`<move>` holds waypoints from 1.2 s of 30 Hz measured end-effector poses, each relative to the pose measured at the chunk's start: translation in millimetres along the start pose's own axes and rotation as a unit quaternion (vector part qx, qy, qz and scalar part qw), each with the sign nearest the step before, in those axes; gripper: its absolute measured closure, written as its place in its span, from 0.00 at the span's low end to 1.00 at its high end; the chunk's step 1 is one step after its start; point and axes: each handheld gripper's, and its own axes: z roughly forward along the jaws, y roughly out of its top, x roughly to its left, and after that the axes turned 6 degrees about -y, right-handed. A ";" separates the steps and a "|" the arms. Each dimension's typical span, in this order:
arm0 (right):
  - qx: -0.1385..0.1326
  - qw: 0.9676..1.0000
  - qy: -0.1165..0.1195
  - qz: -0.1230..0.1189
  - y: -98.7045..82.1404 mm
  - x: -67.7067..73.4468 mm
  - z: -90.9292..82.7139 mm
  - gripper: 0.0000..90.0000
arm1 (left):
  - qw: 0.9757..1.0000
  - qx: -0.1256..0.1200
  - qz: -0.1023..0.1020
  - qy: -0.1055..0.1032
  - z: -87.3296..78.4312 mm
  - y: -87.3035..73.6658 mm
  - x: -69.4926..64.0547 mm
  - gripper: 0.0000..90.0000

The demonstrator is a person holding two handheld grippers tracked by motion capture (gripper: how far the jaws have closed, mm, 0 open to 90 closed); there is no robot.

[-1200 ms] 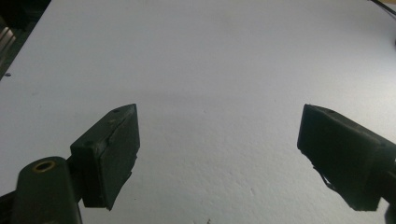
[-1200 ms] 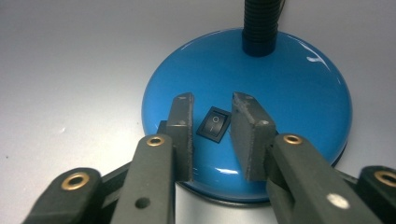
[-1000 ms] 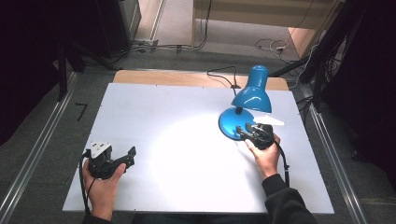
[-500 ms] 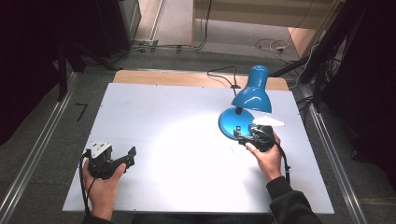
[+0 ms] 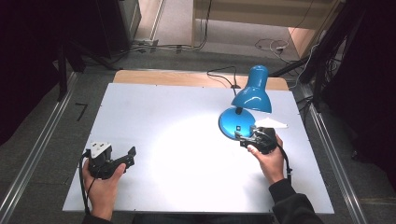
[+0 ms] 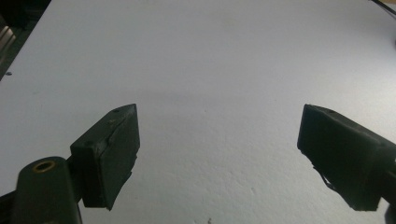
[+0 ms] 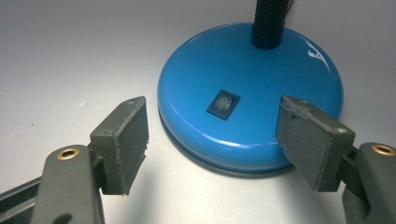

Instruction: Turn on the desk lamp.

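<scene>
A blue desk lamp [image 5: 254,93] stands lit at the right of the white table [image 5: 154,107], its round base [image 5: 236,122] in front of the shade. My right gripper [image 5: 243,136] sits low at the base's near rim. In the right gripper view its jaws [image 7: 212,140] stand open in front of the base [image 7: 261,70], facing the black rocker switch [image 7: 223,104]; they have just been opening, with nothing pressed between the pads. My left gripper [image 5: 130,156] rests open at the near left, and in its own view [image 6: 219,154] only bare tabletop lies between its pads.
The lamp's black cable [image 5: 224,74] runs off over the wooden strip [image 5: 177,77] at the far edge. Metal rails [image 5: 32,158] flank the table on the floor. A pool of lamp light falls on the table's middle.
The right gripper's jaws stand wider apart, and the hand has drawn back slightly from the lamp base. The left hand has not moved.
</scene>
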 end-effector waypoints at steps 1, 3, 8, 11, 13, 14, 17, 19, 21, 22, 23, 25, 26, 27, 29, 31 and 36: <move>0.000 1.000 0.000 -0.001 -0.2 -0.3 -0.7 0.27 | 1.000 0.000 0.000 0.000 0.1 0.0 0.0 0.15; -0.002 1.000 0.001 0.000 -0.4 -0.5 -2.2 0.27 | 1.000 0.001 0.000 0.000 0.2 0.0 0.0 0.15; -0.004 1.000 0.003 -0.002 -0.9 -0.5 -5.0 0.27 | 1.000 0.001 0.000 0.000 0.2 0.0 -0.1 0.15; -0.003 1.000 0.003 -0.002 -2.2 -0.7 -5.8 0.26 | 1.000 0.000 -0.001 0.000 -0.1 0.0 0.1 0.15; 0.000 1.000 -0.001 -0.004 -3.0 -1.5 -6.0 0.26 | 1.000 0.000 -0.002 0.000 -0.1 0.0 0.3 0.15; 0.002 1.000 -0.003 -0.004 -3.4 -1.7 -6.2 0.26 | 1.000 0.000 -0.002 0.000 0.0 0.0 0.4 0.15; 0.001 1.000 -0.005 -0.003 -4.9 -4.0 -7.0 0.26 | 1.000 0.000 -0.002 0.000 0.0 0.0 0.5 0.15; 0.002 1.000 -0.006 -0.002 -5.7 -5.5 -7.8 0.26 | 1.000 0.000 -0.002 0.000 -0.1 0.1 0.4 0.15; 0.002 1.000 -0.005 -0.001 -6.3 -7.0 -8.8 0.26 | 1.000 0.000 -0.001 0.000 -0.3 0.1 0.5 0.15; 0.001 1.000 -0.005 -0.001 -6.8 -7.7 -9.4 0.26 | 1.000 0.000 -0.001 0.000 -0.4 0.1 0.6 0.15; 0.002 1.000 -0.006 0.000 -7.3 -8.2 -9.8 0.26 | 1.000 0.000 0.000 0.000 -0.4 0.1 0.7 0.15; 0.003 1.000 -0.007 -0.002 -8.4 -9.8 -10.2 0.26 | 1.000 0.000 -0.002 0.000 -0.3 0.0 0.8 0.15; 0.003 1.000 -0.008 0.000 -9.1 -10.6 -10.5 0.26 | 1.000 0.000 -0.001 0.000 -0.3 0.0 0.9 0.15; 0.004 1.000 -0.008 0.000 -9.7 -11.5 -10.9 0.26 | 1.000 0.000 -0.001 0.000 -0.4 0.1 1.0 0.15; 0.004 1.000 -0.010 0.000 -11.1 -13.2 -11.8 0.26 | 1.000 -0.001 -0.002 0.000 -0.5 0.1 1.1 0.15; 0.003 1.000 -0.011 0.000 -12.1 -14.5 -13.2 0.26 | 1.000 -0.001 -0.002 0.000 -0.6 0.1 1.2 0.15; 0.001 1.000 -0.011 0.000 -14.0 -17.5 -17.9 0.26 | 1.000 -0.001 -0.002 0.000 -0.7 0.1 1.3 0.15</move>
